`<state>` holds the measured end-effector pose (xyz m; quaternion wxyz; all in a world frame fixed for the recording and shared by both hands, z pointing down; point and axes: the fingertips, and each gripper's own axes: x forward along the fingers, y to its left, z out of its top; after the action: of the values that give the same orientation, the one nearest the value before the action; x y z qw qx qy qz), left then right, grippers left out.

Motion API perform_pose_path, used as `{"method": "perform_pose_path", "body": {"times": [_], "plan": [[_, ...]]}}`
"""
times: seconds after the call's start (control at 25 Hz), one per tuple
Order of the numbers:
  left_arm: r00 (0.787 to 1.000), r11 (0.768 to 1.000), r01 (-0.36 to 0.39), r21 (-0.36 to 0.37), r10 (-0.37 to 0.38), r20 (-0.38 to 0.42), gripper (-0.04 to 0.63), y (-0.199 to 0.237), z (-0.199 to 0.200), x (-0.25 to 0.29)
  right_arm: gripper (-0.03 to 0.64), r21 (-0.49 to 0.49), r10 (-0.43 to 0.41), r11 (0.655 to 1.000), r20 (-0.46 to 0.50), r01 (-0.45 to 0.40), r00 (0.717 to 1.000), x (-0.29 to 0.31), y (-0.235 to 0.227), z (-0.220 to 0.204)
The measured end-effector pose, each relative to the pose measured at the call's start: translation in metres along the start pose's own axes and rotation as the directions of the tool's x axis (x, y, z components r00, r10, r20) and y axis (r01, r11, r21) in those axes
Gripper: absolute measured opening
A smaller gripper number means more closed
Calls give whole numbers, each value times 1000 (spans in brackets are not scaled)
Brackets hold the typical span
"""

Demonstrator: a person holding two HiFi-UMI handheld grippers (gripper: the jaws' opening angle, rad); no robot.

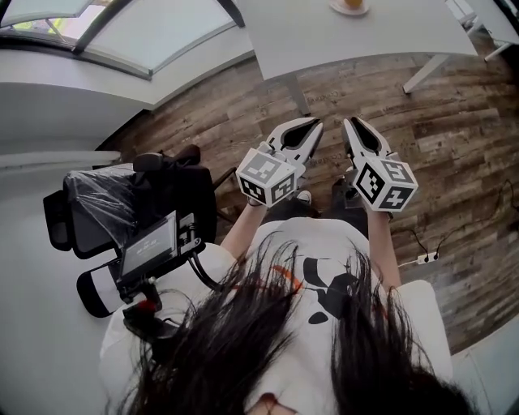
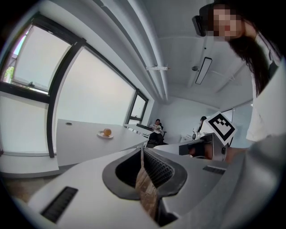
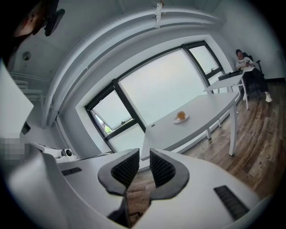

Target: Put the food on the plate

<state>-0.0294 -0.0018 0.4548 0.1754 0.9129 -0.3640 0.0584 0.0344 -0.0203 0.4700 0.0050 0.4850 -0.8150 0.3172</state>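
An orange piece of food sits on a small white plate on a white table, far ahead of me. Both grippers are held close to my chest, above the wooden floor and well short of the table. My left gripper is shut with nothing between its pads. My right gripper is also shut and empty. The left gripper view shows the plate and food far beyond the left gripper. In the right gripper view, the food lies well past the right gripper.
A black office chair wrapped in plastic stands at my left. A power strip lies on the floor at the right. A second table's leg is nearby. Seated people are at desks far off. Large windows line the wall.
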Motion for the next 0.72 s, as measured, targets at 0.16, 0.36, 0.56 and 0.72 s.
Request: {"method": "perform_pose_path", "body": {"times": [0.16, 0.36, 0.56, 0.72], "plan": [[999, 999, 43, 15, -43, 2, 6, -12, -18, -57, 78, 20, -25, 1000, 45, 24, 999, -26, 46, -31], [996, 997, 83, 4, -83, -15, 6, -35, -46, -106, 78, 19, -71, 997, 51, 70, 996, -62, 80, -74], [990, 990, 142, 10, -142, 3, 6, -58, -40, -104, 78, 3, -114, 994, 53, 114, 992, -82, 81, -78], [984, 984, 179, 12, -179, 20, 5, -72, -34, -100, 78, -11, -137, 990, 65, 138, 989, -92, 80, -72]]}}
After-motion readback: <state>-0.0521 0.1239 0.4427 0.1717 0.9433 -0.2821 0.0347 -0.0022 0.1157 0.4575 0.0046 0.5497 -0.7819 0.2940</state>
